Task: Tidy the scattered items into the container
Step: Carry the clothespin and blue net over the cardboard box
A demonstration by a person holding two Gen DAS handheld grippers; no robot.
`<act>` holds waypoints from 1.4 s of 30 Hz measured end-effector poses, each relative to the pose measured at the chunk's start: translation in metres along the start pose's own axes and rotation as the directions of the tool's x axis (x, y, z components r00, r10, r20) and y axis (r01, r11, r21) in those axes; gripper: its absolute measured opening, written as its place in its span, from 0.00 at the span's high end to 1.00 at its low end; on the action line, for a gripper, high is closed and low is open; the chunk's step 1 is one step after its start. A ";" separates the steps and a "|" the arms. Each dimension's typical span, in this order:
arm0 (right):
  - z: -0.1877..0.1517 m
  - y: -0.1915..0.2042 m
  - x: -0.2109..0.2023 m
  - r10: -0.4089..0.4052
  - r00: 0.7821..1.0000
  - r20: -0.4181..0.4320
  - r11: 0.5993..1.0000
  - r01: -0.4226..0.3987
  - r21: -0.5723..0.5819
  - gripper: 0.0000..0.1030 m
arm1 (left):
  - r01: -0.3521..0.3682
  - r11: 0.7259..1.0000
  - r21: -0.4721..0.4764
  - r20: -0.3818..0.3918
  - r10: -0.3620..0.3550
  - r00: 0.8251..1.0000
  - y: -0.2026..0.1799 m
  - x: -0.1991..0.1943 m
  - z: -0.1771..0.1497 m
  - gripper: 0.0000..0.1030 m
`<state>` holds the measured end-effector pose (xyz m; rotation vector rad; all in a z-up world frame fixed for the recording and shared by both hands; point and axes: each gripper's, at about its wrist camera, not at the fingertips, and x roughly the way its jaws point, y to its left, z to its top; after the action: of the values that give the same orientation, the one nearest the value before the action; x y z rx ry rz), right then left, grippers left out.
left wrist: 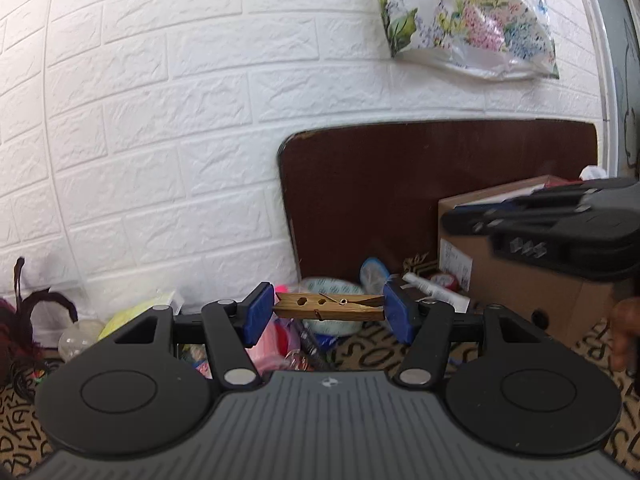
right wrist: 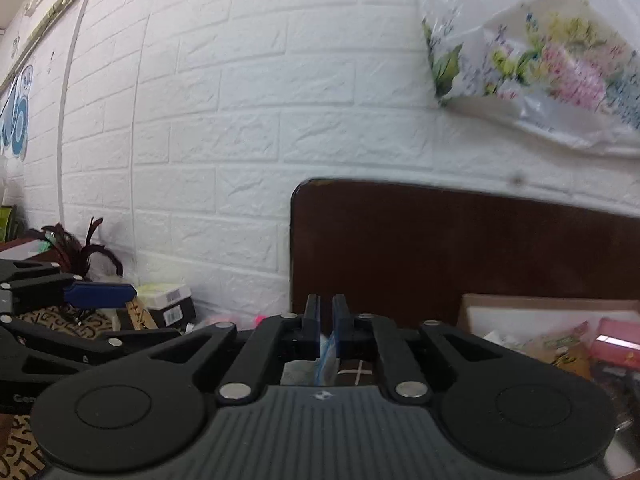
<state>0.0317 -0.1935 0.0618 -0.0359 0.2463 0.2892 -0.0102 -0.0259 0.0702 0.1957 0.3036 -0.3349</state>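
My left gripper (left wrist: 329, 309) is shut on a wooden clothespin (left wrist: 329, 306), held lengthwise between the blue pads above the clutter. It also shows in the right wrist view (right wrist: 138, 312) at the left, hanging from the left gripper's blue pad. My right gripper (right wrist: 326, 330) is shut, its jaws almost together with nothing seen between them; it shows at the right of the left wrist view (left wrist: 452, 222), over the cardboard box (left wrist: 516, 276). The box (right wrist: 472, 308) holds packets and papers.
Scattered items lie on a patterned mat (left wrist: 368, 350): a pink item (left wrist: 276, 340), a yellow packet (left wrist: 132, 312), a clear bulb (left wrist: 78, 334), a blue-white roll (left wrist: 374, 274). A dark brown board (left wrist: 420, 192) leans on the white brick wall. A floral plastic bag (left wrist: 468, 20) hangs above. Dark feathers (left wrist: 24, 320) sit left.
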 end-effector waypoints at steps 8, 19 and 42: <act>-0.038 0.022 0.071 -0.029 0.992 -0.122 0.999 0.033 0.031 0.36 | -0.020 1.000 -0.001 -0.054 0.020 0.998 0.014 0.018 -0.014 0.42; -0.057 0.000 0.132 -0.012 0.969 -0.246 0.993 0.040 0.107 0.98 | -0.006 1.000 -0.010 -0.060 0.005 0.998 0.017 0.040 -0.021 0.42; 0.004 -0.015 0.001 0.180 0.980 0.082 0.939 -0.196 0.282 0.98 | 0.036 0.999 -0.003 0.022 -0.036 0.999 -0.003 0.030 0.012 0.42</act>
<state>0.0378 -0.2075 0.0652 0.2873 0.2356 0.4421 0.0187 -0.0398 0.0713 0.1834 0.2866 -0.3717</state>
